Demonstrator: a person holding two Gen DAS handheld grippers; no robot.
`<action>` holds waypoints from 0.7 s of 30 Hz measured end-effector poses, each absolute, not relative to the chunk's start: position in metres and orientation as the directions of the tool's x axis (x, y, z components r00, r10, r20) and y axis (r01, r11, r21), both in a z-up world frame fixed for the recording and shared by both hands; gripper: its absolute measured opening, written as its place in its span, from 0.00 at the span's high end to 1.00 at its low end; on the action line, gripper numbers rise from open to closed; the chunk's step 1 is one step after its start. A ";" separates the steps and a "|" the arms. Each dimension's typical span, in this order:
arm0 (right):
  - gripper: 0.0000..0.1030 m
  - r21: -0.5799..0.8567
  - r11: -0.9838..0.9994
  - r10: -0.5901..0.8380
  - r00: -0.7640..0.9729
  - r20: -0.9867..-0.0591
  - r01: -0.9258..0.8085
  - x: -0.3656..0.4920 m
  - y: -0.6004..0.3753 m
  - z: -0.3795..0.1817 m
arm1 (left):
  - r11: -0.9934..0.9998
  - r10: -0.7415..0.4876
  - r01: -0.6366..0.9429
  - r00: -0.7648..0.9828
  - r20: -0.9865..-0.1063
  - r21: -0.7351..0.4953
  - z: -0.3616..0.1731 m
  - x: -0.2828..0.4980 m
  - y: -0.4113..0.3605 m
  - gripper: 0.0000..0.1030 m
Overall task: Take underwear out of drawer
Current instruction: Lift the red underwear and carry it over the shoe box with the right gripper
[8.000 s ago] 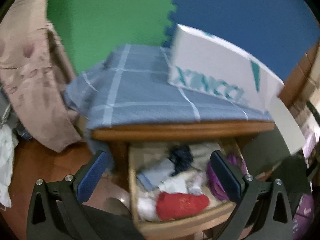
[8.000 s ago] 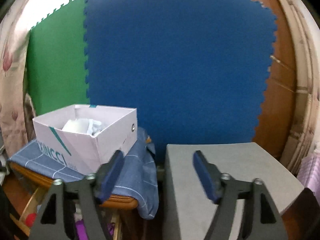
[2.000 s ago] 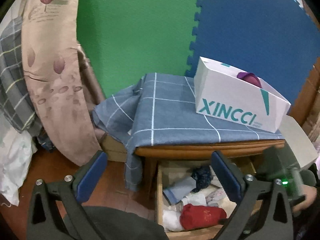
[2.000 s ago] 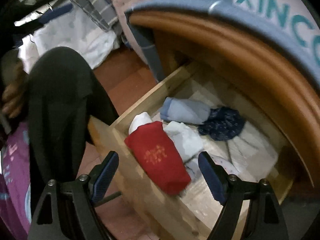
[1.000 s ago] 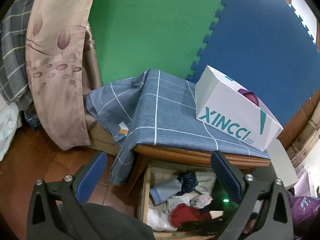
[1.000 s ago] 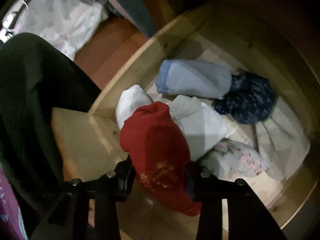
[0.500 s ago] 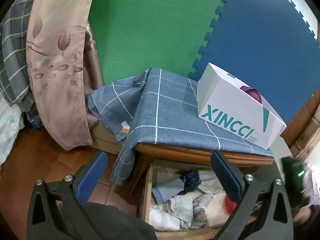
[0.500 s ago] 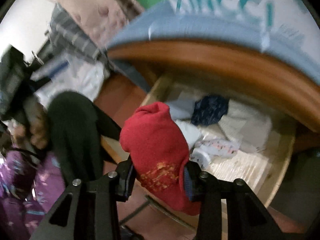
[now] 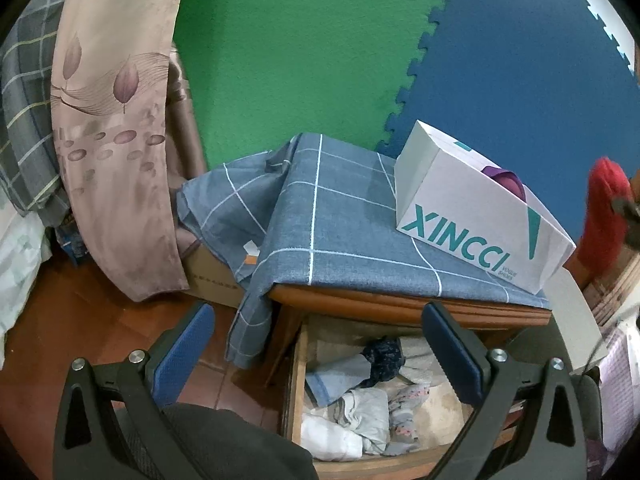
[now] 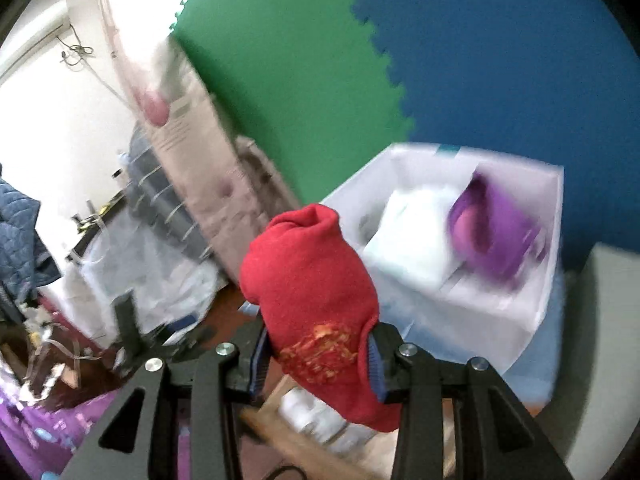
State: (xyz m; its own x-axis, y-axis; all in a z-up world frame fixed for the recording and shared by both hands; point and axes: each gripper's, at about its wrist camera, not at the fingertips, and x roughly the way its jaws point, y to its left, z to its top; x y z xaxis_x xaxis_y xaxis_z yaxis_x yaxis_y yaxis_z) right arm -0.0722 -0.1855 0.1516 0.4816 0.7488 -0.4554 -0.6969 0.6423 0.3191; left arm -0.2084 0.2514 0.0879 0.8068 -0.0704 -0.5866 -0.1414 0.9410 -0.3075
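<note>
- Red fabric, a rolled piece of underwear (image 10: 316, 300), is clamped between the blue pads of the right tool (image 10: 316, 354) and hangs out below them, with a gold print on its near side
- From the left wrist view the same red roll shows at the far right edge, up in the air beside the white box (image 9: 472, 216) and well above the drawer (image 9: 298, 380)
- White box, printed XINCCI in teal, sits on the right part of the worktop (image 9: 400, 306), on a blue checked cloth (image 9: 332, 224) that drapes off the left side
- Inside the box (seen blurred from the right wrist view) lie a white folded piece (image 10: 416, 240) and a purple garment (image 10: 496, 236)
- Left tool (image 9: 316, 356) has its fingers spread wide apart with nothing between them, pointing toward the open drawer
- Drawer is pulled out under the worktop and holds a pale blue folded piece (image 9: 340, 376), a dark navy bundle (image 9: 384, 360) and some white and patterned pieces at the near end
- Green and blue foam mats cover the far wall, and a beige leaf-print curtain (image 9: 116, 120) hangs at the left
</note>
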 end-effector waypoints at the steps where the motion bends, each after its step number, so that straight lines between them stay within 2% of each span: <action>1: 0.61 0.313 0.657 0.738 0.500 -0.453 -0.686 -0.061 -0.189 0.158 | 0.941 -0.070 -0.141 0.808 -0.585 -0.307 0.088 -0.209 0.251 0.01; 6: 0.61 0.259 0.736 0.655 0.561 -0.506 -0.625 0.001 -0.187 0.162 | 0.941 -0.071 -0.142 0.806 -0.587 -0.308 0.088 -0.209 0.252 0.01; 13: 0.61 0.164 0.797 0.544 0.571 -0.615 -0.582 0.059 -0.168 0.130 | 0.942 -0.067 -0.143 0.806 -0.589 -0.303 0.088 -0.210 0.251 0.01; 21: 0.61 0.113 0.759 0.497 0.459 -0.736 -0.641 0.078 -0.134 0.085 | 0.943 -0.080 -0.133 0.799 -0.596 -0.305 0.087 -0.205 0.255 0.01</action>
